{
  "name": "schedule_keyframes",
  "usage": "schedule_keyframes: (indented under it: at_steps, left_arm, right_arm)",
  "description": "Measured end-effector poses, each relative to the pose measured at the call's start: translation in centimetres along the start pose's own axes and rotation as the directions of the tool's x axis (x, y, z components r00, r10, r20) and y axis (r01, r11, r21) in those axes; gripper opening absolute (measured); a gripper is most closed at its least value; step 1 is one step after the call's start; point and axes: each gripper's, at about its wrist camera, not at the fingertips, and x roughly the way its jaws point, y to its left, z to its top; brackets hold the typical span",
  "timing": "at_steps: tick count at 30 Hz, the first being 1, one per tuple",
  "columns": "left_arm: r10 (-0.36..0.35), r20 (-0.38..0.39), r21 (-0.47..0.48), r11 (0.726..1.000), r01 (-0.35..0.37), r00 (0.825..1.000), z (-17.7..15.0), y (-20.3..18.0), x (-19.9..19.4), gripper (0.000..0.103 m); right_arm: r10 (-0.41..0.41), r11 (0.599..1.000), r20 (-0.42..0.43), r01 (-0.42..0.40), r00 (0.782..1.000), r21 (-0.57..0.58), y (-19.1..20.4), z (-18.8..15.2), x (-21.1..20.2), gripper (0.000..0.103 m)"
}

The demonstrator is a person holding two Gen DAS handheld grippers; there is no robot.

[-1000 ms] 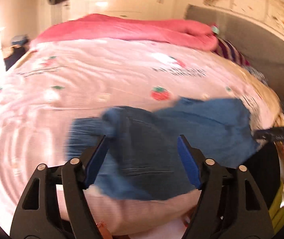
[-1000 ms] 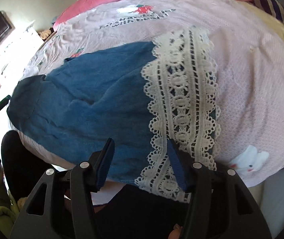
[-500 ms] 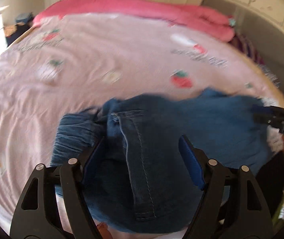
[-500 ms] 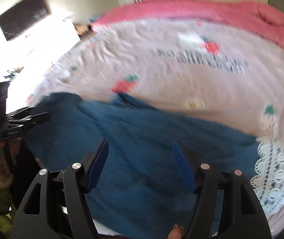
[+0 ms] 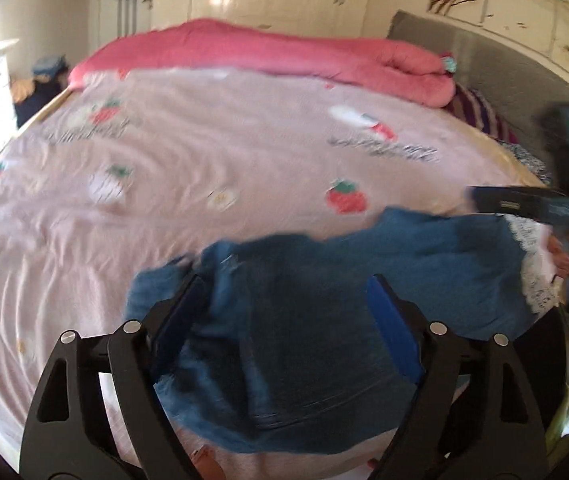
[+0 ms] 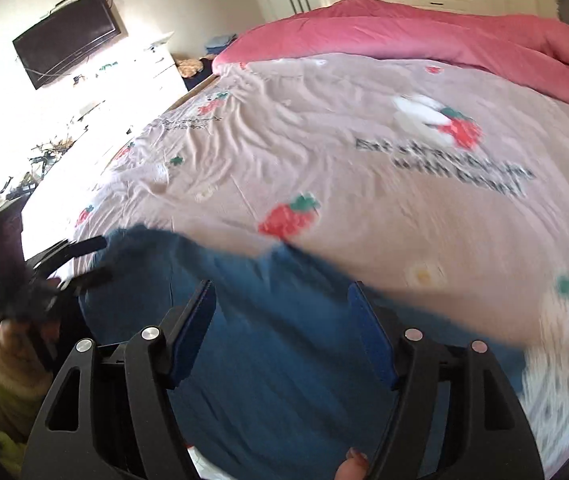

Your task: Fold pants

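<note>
The left gripper [image 5: 286,320] is seen with its jaws spread wide and nothing held between them; the blue pads [image 5: 392,336] stand on either side of the pants [image 5: 316,344], which lie below and ahead of them on the near edge of the bed. The right gripper [image 6: 284,330] is likewise wide open and empty, poised above the same denim [image 6: 284,380], which fills the space between and beyond its fingers.

From the left wrist view, a bunched, gathered part of the pants is shown at the left finger, a stitched seam low in the middle, and a white lace trim [image 5: 532,276] at the far right end; the right gripper appears there at the right edge, near that lace. From the right wrist view, the cloth is seen as a flatter blue sheet, with the lace [image 6: 556,380] at the lower right and the left gripper at the far left, held in a hand [image 6: 8,344].

The pink strawberry-print bedspread [image 5: 204,152] extends beyond the pants, with a rolled pink quilt [image 5: 268,52] along its far side. A wall-mounted television [image 6: 66,38] is shown only in the right wrist view.

Both views are motion-blurred, so the pants' edges and the lace pattern are hard to make out, and the near edge of the pants is cut off behind the gripper bodies.
</note>
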Motion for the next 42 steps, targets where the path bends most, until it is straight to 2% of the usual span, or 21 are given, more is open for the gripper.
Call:
schedule_keyframes:
  at_steps: [2,3,4,8,11,14,15,16,18,22,28,29,33,35,36,37,38,42]
  left_arm:
    - [-0.017,0.012,0.025,1.0,0.017,1.0,-0.1,-1.2,0.4,0.076]
    - [-0.008,0.006,0.039,0.999,0.008,1.0,-0.3,-1.5,0.8,0.076]
    - [0.012,-0.008,0.053,0.999,-0.012,1.0,-0.9,-1.7,1.5,0.076]
    - [0.062,-0.108,0.042,0.997,-0.058,0.992,-2.8,-0.8,4.7,0.076]
    - [0.071,-0.119,0.047,0.997,-0.065,0.99,-2.9,-0.8,5.3,0.076]
    - [0.065,-0.113,0.048,0.997,-0.06,0.991,-3.2,-0.6,5.2,0.077]
    - [0.06,-0.113,0.043,0.998,-0.055,0.992,-3.3,-0.4,5.2,0.077]
    - [0.057,-0.112,0.04,0.998,-0.052,0.992,-3.2,-0.4,5.3,0.077]
    - [0.054,-0.113,0.037,0.998,-0.05,0.992,-3.1,-0.3,5.3,0.077]
    - [0.046,-0.112,0.032,0.999,-0.043,0.993,-3.0,-0.2,5.3,0.077]
    - [0.048,-0.112,0.034,0.998,-0.045,0.993,-3.1,-0.2,5.3,0.077]
    - [0.048,-0.112,0.034,0.998,-0.045,0.993,-3.1,-0.3,5.3,0.077]
    - [0.039,-0.109,0.026,0.999,-0.036,0.993,-3.1,-0.3,5.2,0.077]
    - [0.026,-0.101,0.015,1.0,-0.024,0.995,-3.0,-0.2,5.0,0.077]
    - [0.016,-0.09,0.004,1.0,-0.016,0.996,-2.9,-0.1,4.7,0.077]
    - [0.01,-0.074,-0.002,1.0,-0.01,0.997,-2.8,0.0,4.4,0.077]
    - [0.006,-0.052,-0.007,1.0,-0.006,0.999,-2.6,0.0,3.9,0.079]
    - [0.031,0.06,-0.018,0.999,-0.03,0.998,-2.0,0.0,1.8,0.085]
  right_arm:
    - [0.031,0.999,-0.059,-0.028,0.998,0.039,-0.5,1.7,2.5,0.063]
    - [0.053,0.998,-0.086,-0.049,0.995,0.051,-0.6,2.4,3.5,0.057]
    - [0.054,0.997,-0.1,-0.049,0.994,0.053,-0.7,2.7,4.0,0.053]
    - [0.021,1.0,-0.187,-0.017,0.982,0.02,-0.2,3.4,6.3,0.051]
    - [0.023,1.0,-0.251,-0.019,0.968,0.016,-0.4,3.3,7.9,0.044]
    - [0.021,1.0,-0.282,-0.016,0.959,0.02,-0.5,3.0,8.9,0.022]
    - [0.013,1.0,-0.279,-0.008,0.96,0.02,-0.5,2.9,9.0,0.01]
    - [0.005,1.0,-0.266,0.0,0.964,0.021,-0.5,3.0,9.1,0.006]
    - [-0.001,1.0,-0.223,0.006,0.975,0.022,-0.4,3.3,8.7,0.005]
    - [-0.035,0.999,-0.182,0.041,0.983,0.026,-0.6,4.4,8.7,0.004]
    - [-0.117,0.993,-0.179,0.12,0.977,0.008,-1.9,4.8,10.7,0.0]
    - [-0.111,0.993,-0.174,0.116,0.979,0.019,-2.2,4.7,10.7,0.0]
    - [-0.067,0.993,-0.077,0.074,0.995,0.088,-3.8,4.0,6.5,0.001]
    - [-0.059,0.993,-0.034,0.062,0.998,0.105,-4.4,3.3,3.8,0.007]
    - [-0.067,0.99,0.0,0.066,0.998,0.122,-5.0,2.5,1.7,0.018]
    - [-0.08,0.988,0.018,0.077,0.997,0.137,-5.5,1.9,0.3,0.035]
    - [-0.095,0.983,0.043,0.087,0.995,0.159,-6.3,1.0,-1.5,0.041]
    - [-0.18,0.958,0.124,0.146,0.976,0.247,-9.2,-3.0,-8.0,0.045]
